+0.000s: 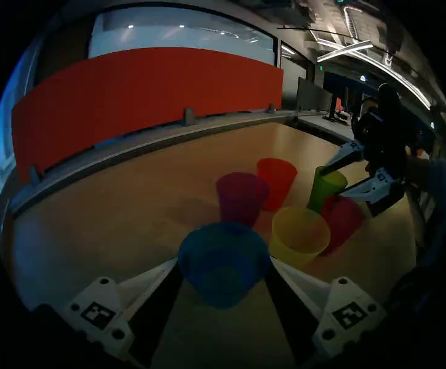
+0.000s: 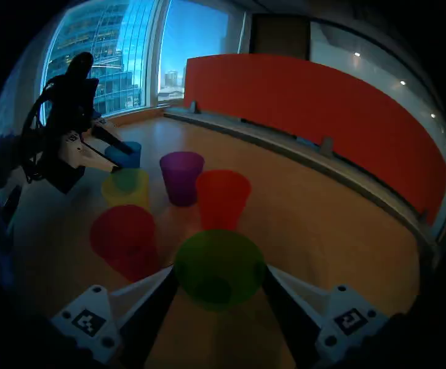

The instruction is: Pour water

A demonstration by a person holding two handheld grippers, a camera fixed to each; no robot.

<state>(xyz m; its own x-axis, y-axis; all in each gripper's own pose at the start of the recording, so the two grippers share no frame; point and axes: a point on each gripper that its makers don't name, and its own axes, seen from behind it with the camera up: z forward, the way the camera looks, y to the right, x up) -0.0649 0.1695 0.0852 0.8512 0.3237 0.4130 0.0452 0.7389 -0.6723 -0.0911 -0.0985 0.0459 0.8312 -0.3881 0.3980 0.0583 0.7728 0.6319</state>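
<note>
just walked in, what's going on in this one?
A person is working two handheld grippers over a wooden table set with six coloured cups. The left gripper grips the blue cup, and the right gripper grips the green cup. The purple cup, orange cup, yellow cup and red cup stand clustered between them. Both held cups look upright, so nothing is being poured yet. I can't tell whether either holds water.

The right gripper (image 2: 219,275) clamps a translucent green plastic cup (image 2: 218,261). Beyond it, mid-surface, stand a red plastic cup (image 2: 124,240), orange plastic cup (image 2: 223,197), purple plastic cup (image 2: 181,175) and yellow plastic cup (image 2: 126,187). The left gripper (image 2: 119,157) grips a blue plastic cup (image 2: 131,151).
</note>
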